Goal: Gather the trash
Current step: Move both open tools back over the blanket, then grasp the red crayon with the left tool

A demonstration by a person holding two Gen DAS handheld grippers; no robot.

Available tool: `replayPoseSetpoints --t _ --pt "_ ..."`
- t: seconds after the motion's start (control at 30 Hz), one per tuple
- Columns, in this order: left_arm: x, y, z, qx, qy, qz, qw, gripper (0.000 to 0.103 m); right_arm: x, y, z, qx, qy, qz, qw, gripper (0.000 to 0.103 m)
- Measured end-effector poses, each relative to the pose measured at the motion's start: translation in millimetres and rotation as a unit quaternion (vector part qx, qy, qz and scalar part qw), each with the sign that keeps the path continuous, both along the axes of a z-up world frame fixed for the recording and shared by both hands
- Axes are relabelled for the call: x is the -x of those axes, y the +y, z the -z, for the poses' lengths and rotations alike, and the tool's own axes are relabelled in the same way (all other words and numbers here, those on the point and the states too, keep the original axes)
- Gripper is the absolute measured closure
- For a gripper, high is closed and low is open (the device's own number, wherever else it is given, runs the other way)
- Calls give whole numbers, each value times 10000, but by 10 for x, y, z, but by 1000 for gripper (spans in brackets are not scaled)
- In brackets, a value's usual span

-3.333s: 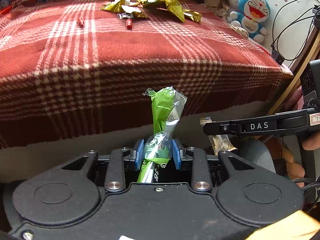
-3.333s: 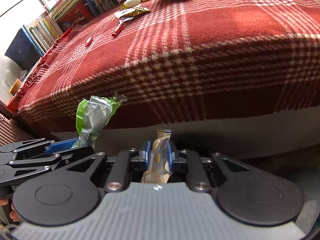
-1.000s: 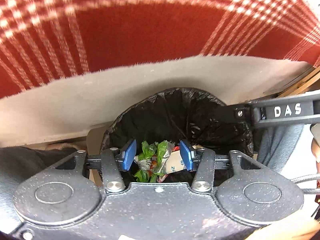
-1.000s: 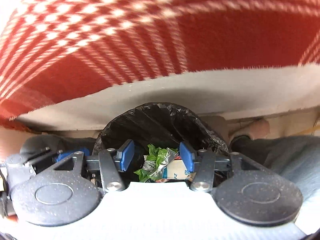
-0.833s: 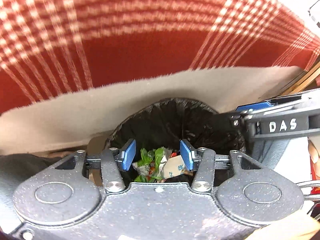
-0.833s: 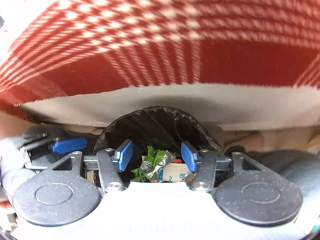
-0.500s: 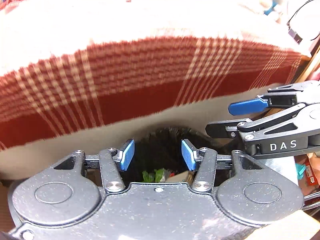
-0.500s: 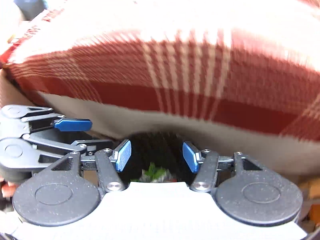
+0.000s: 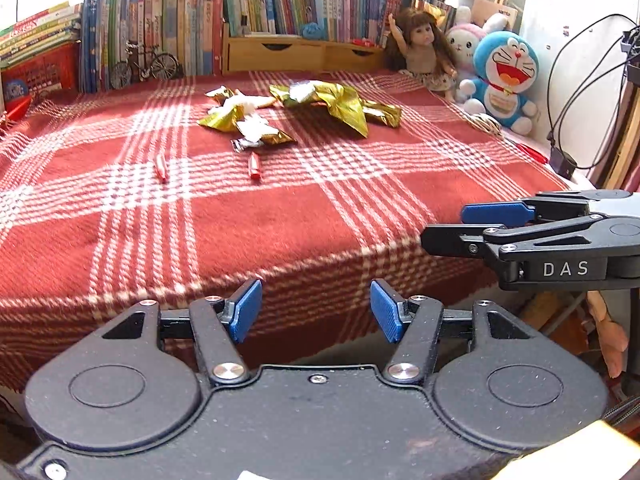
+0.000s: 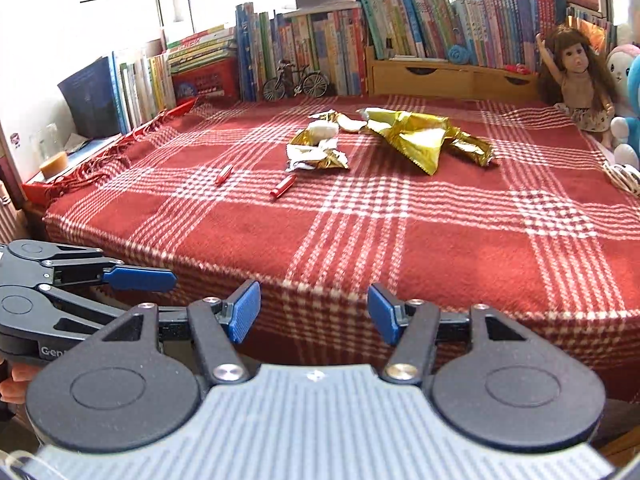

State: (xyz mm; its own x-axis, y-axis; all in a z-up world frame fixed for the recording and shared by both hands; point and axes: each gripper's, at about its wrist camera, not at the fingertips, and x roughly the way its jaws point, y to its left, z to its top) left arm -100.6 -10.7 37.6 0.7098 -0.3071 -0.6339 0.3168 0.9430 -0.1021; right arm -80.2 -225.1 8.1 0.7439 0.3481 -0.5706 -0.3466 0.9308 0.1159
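Gold foil wrappers (image 9: 340, 102) (image 10: 416, 136) lie crumpled toward the far side of the red plaid blanket (image 9: 280, 216) (image 10: 440, 240). Smaller gold and silver wrappers (image 9: 256, 130) (image 10: 316, 156) sit just left of them. Two small red pieces (image 9: 254, 166) (image 10: 283, 186) (image 9: 161, 168) (image 10: 224, 174) lie nearer to me. My left gripper (image 9: 316, 310) hangs at the blanket's near edge, jaws still opening, nothing between them. My right gripper (image 10: 314, 312) is open and empty too; it also shows at the right of the left wrist view (image 9: 460, 226).
Rows of books (image 9: 200, 32) (image 10: 320, 40), a toy bicycle (image 9: 140, 66) (image 10: 296, 78) and wooden drawers (image 9: 296, 54) line the far edge. A doll (image 9: 420, 48) (image 10: 576, 76) and plush toys (image 9: 504, 80) sit at the far right. Cables (image 9: 580, 92) hang at the right.
Both grippers rose from over the black bin and tilted up, so the bin with the dropped wrappers has left view and the blanket top shows. Both jaws stand wider.
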Motion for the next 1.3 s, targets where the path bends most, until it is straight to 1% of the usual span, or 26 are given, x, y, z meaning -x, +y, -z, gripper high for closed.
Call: replayPoseSetpoints --t 0.17,0.33,0.43,0.53,0.6,0.63,0.77,0.87,1.0,1.03,1.13,1.3 --pt "-219 179 -98 -23 -313 -410 9987 36 -137 -80 -39 -77 -163 378 9991 30" --pt "-542 390 -123 -122 -488 -896 9947 35 -302 -17 12 -78 -180 468 9987 30" --pt "-746 519 -123 -57 -565 -1143 9918 35 -412 86 33 -24 -183 398 9990 31" --pt "-985 617 -82 -20 -567 -1410 9884 39 -518 201 41 -60 -155 282 9995 33" --pt "-1140 670 -40 46 -519 -1544 9866 45 -604 308 50 -88 -134 192 9997 35" --pt "-1207 689 -15 84 -491 -1576 9862 51 -646 356 58 -97 -122 162 9997 36" --pt "-1416 702 90 153 -378 -1604 9862 65 -790 535 110 -128 -71 88 9999 40" --pt "-1512 687 148 166 -351 -1560 9870 67 -879 640 146 -125 -30 39 9999 42" --pt "-1621 680 193 162 -309 -1637 9859 71 -1012 775 168 -104 42 -18 9999 52" --pt "-1643 690 199 181 -297 -1658 9855 73 -1049 806 169 -104 62 -22 9999 53" --pt "-1695 701 225 216 -268 -1671 9853 77 -1134 886 175 -122 88 -39 9999 54" --pt "-1730 696 260 225 -256 -1623 9861 82 -1276 991 211 -58 118 9 9999 55"
